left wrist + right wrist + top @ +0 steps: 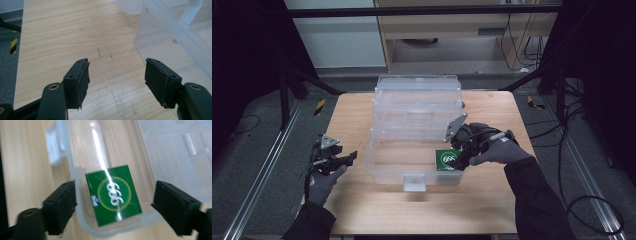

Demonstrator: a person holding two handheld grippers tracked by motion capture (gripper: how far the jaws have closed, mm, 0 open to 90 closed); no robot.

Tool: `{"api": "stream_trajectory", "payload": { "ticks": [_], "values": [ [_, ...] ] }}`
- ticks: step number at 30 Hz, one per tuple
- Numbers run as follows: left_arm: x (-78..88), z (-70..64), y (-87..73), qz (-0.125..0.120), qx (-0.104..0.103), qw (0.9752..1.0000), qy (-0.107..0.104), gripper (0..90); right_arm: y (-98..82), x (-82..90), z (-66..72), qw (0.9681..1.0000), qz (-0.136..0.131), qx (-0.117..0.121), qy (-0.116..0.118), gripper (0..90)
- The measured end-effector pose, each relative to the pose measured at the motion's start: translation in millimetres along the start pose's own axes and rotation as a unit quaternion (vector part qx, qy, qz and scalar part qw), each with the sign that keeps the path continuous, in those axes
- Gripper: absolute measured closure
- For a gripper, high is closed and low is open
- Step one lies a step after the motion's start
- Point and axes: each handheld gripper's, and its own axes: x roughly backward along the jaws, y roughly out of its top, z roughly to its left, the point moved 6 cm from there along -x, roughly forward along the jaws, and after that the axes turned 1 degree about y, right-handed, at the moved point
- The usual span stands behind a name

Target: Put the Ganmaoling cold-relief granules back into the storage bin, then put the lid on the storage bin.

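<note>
Box: one clear plastic box (412, 150), lid up, on the wooden table (362, 115).
Inside: one green packet (448, 160), flat at the box's 4 o'clock corner.
Packet look: square, shiny, white "999" in a yellow ring.
Right gripper (113, 205): spread wide above the packet, not touching.
Left gripper (116, 75): spread wide, nothing held, at the box's 9 o'clock.

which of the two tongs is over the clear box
The right tongs, jaws open above the green packet lying in the box. The left tongs, also open, are over bare table beside it.

Green box (113, 196), white-and-yellow emblem
</note>
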Motion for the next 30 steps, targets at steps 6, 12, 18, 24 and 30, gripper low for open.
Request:
{"api": "stream_trajectory", "payload": {
  "ticks": [6,12,18,24,30],
  "values": [
    [-0.7,0.5,-0.2,0.000,0.001,1.0000,-0.001,35.2,-12.5,-4.8,3.3,0.9986,-0.031,-0.038,0.018,22.2],
    [-0.3,0.6,-0.3,0.000,0.002,1.0000,0.000,35.2,-18.7,-7.6,7.0,0.9979,-0.038,-0.049,0.018,22.3],
    [-0.6,1.0,0.8,0.000,0.003,1.0000,0.003,35.2,-7.1,-6.2,9.9,0.9971,-0.058,-0.047,0.018,22.4],
    [-1.8,0.8,0.2,0.002,0.003,1.0000,0.004,35.2,3.5,-14.9,13.3,0.9970,-0.049,-0.053,0.028,23.2],
    [-0.7,1.3,0.7,0.002,0.001,1.0000,0.004,35.2,12.2,-25.7,19.6,0.9978,-0.032,-0.039,0.043,23.5]
  ]
}}
